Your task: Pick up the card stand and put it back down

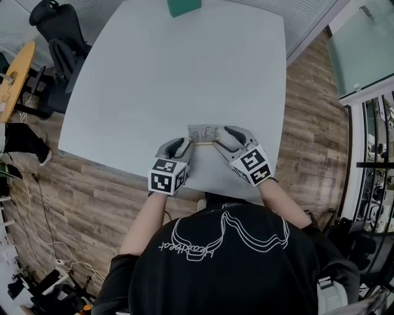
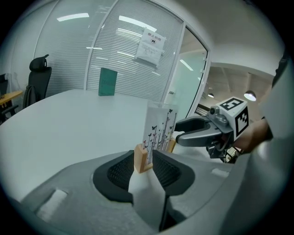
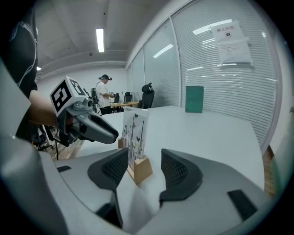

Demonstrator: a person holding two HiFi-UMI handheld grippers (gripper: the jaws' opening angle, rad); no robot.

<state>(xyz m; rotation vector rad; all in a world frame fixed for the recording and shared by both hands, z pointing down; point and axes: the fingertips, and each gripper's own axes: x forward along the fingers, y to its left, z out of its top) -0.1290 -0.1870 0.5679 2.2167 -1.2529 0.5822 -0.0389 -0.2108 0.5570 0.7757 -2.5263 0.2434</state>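
At near edge of table (image 1: pixel 184 74), between both grippers: card stand (image 1: pixel 202 133). Stands upright on tabletop, printed card in wooden end blocks.
Left gripper (image 1: pixel 184 146): at stand's left end, jaws spread, block between pads, no squeeze visible.
Right gripper (image 1: pixel 223 135): at right end, jaws wide, gaps either side of block.
Far edge: green box (image 1: pixel 183 6).

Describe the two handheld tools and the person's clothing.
The left tool and right tool are light grey moulded plastic, each with two rounded jaws lined with black ribbed pads and a white cube with black square markers. No cable shows on either. The person wears a black short-sleeved T-shirt with a white line drawing.
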